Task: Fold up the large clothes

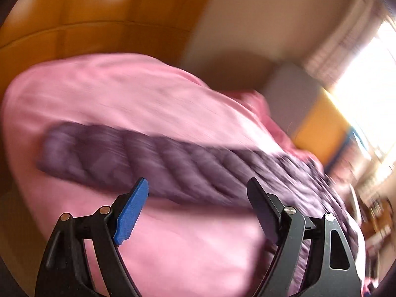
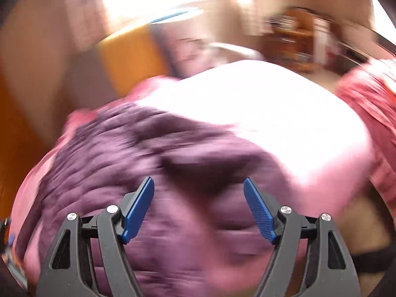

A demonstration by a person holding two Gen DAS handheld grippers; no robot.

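Note:
A purple quilted jacket (image 1: 153,158) lies on a pink bed cover (image 1: 111,91); one long sleeve stretches to the left in the left wrist view. My left gripper (image 1: 198,185) is open and empty, just above the sleeve's near edge. In the right wrist view the jacket's body (image 2: 138,163) fills the lower left, rumpled and blurred. My right gripper (image 2: 199,185) is open and empty, over the jacket. Both views are motion-blurred.
An orange wooden headboard (image 1: 99,12) stands behind the bed. A bright window (image 1: 371,94) is at the right. The pink bed cover (image 2: 284,118) reaches right in the right wrist view, with a reddish-pink cloth (image 2: 371,99) at its edge and cluttered furniture (image 2: 297,37) beyond.

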